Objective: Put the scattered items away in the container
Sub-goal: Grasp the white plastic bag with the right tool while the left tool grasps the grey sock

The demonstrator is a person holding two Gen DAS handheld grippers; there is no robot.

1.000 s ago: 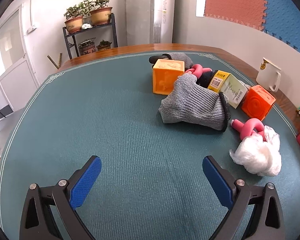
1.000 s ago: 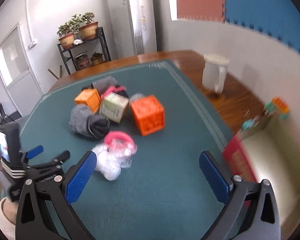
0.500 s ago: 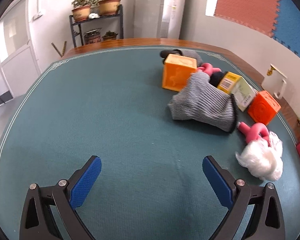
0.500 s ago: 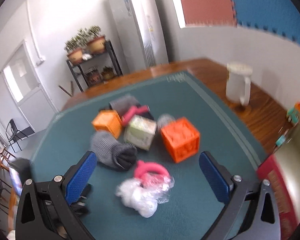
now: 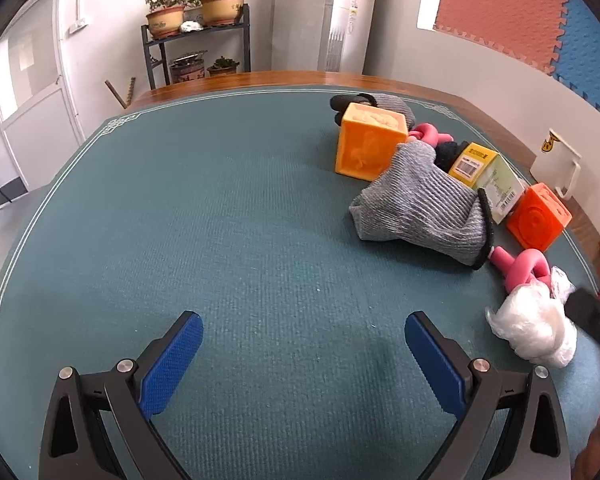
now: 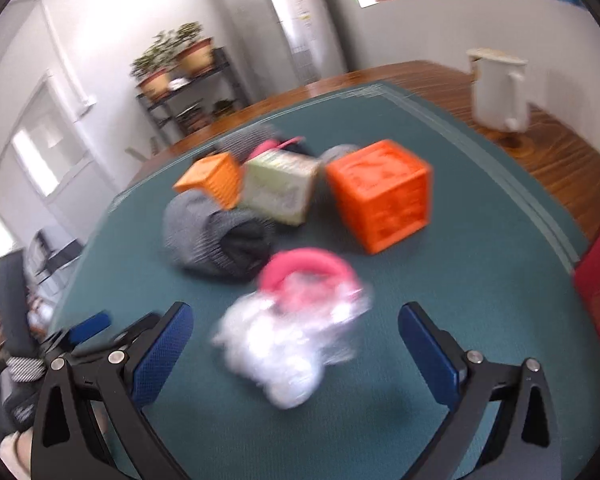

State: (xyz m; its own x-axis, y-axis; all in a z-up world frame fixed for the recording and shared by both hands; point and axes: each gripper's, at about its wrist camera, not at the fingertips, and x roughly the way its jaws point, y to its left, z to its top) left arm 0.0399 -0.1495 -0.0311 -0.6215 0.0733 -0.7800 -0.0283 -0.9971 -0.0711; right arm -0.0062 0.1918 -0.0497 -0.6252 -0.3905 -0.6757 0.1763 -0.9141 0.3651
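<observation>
Right gripper [image 6: 296, 344] jaws wide apart, now nearer crumpled plastic wrap [image 6: 284, 348], which sits low centre of frame between fingers, untouched; view more blurred than before. Pink ring [image 6: 304, 270] just behind wrap. Left gripper [image 5: 304, 354] jaws apart over bare green mat [image 5: 220, 220], unchanged. Grey sock [image 5: 420, 208], orange cubes, box clustered right of frame.

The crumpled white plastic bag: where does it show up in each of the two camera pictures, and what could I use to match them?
Left wrist view: the white plastic bag lies at the far right edge, beyond the right finger of the open left gripper.
Right wrist view: the bag is low in the centre, blurred, between the fingers of the open right gripper.
Shared landmark: the pink ring touching the bag's far side.
</observation>
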